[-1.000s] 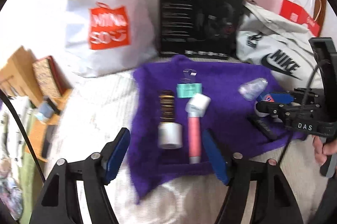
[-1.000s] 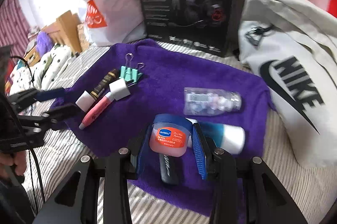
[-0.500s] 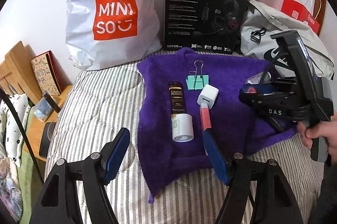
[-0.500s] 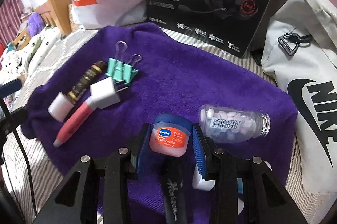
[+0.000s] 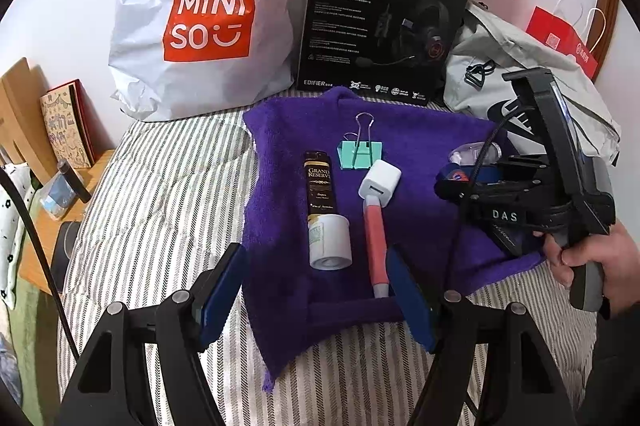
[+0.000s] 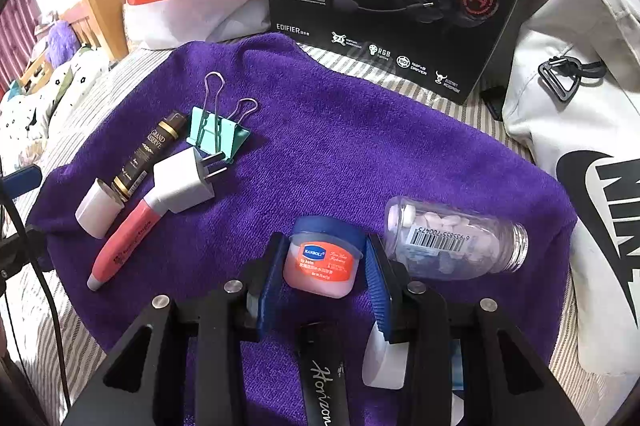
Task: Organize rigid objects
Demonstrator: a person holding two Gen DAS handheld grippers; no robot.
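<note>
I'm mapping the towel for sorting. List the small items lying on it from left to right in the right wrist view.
Brown tube → pink pen → charger plug → binder clip → balm jar, held in the right gripper → pill bottle.

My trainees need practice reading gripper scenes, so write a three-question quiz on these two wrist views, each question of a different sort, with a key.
1. True or false: the right gripper has its fingers on either side of the small lip balm jar.
2. Multiple choice: the white charger plug lies across the cap end of which thing? A) the clear pill bottle B) the pink tube C) the teal binder clip
3. Fill in: all these small items lie on a ______ towel.

Key: 1 true; 2 B; 3 purple. The left gripper is open and holds nothing.
</note>
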